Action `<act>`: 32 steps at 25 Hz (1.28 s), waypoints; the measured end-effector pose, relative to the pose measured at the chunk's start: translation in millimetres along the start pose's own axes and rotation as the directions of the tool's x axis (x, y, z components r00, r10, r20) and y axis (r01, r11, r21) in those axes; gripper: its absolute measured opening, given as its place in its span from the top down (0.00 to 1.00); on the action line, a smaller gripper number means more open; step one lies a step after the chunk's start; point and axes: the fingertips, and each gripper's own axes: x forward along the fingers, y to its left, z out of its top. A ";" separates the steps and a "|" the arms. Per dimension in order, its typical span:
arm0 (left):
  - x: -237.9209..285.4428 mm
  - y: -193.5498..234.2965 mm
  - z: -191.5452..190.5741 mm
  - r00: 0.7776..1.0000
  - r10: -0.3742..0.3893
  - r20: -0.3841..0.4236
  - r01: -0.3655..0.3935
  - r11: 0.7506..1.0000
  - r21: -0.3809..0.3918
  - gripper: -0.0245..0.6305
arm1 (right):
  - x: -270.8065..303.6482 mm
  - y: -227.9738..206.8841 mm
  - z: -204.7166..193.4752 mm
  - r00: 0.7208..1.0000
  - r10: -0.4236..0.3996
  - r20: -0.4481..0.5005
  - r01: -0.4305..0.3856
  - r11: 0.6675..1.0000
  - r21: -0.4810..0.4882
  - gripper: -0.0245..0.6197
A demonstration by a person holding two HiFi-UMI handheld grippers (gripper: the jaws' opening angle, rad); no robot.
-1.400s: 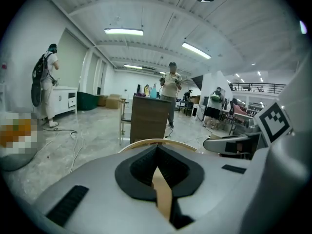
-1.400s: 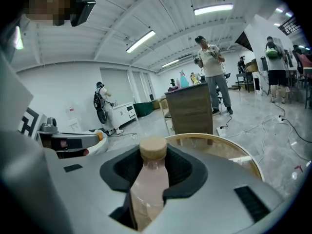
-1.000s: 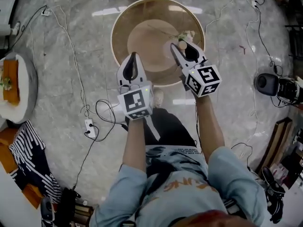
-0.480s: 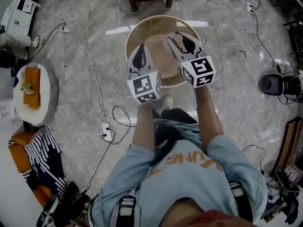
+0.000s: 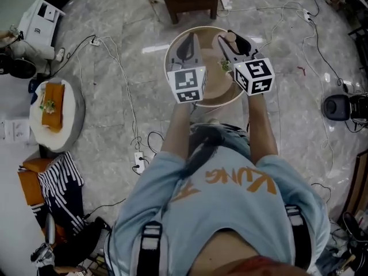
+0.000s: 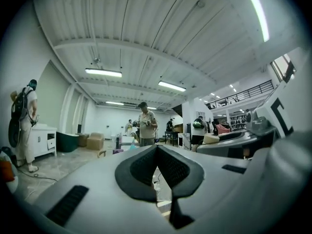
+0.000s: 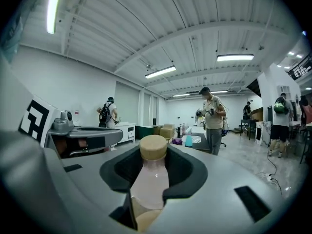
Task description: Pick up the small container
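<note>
Head view: the left gripper (image 5: 187, 43) and right gripper (image 5: 233, 41) are held side by side above a round, shallow wooden table (image 5: 221, 101). Left gripper view: its jaws meet at the tips, with nothing between them. Right gripper view: the jaws, partly spread, clamp a small clear bottle with a tan cork stopper (image 7: 150, 179), which lies along them, cork end outward
</note>
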 end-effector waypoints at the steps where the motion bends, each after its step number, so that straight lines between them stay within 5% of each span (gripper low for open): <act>1: 6.7 -1.0 1.2 1.000 -0.005 0.000 0.005 1.000 0.001 0.93 | 3.3 -6.7 1.0 1.000 0.000 0.003 0.000 1.000 0.008 0.73; 17: -3.4 -2.1 8.1 1.000 -0.010 0.011 0.009 0.996 0.086 0.93 | -5.4 0.3 8.9 0.999 0.027 0.047 -0.028 1.000 0.015 0.73; 22: -4.5 -13.1 12.3 1.000 -0.015 0.018 0.011 0.984 0.180 0.93 | -8.6 -1.3 12.3 0.998 0.034 0.056 -0.034 0.999 0.003 0.73; 32: -3.3 -11.9 -3.7 1.000 0.023 -0.003 -0.023 0.995 0.100 0.93 | -10.1 -5.3 12.5 0.996 0.037 0.086 -0.037 0.999 -0.004 0.73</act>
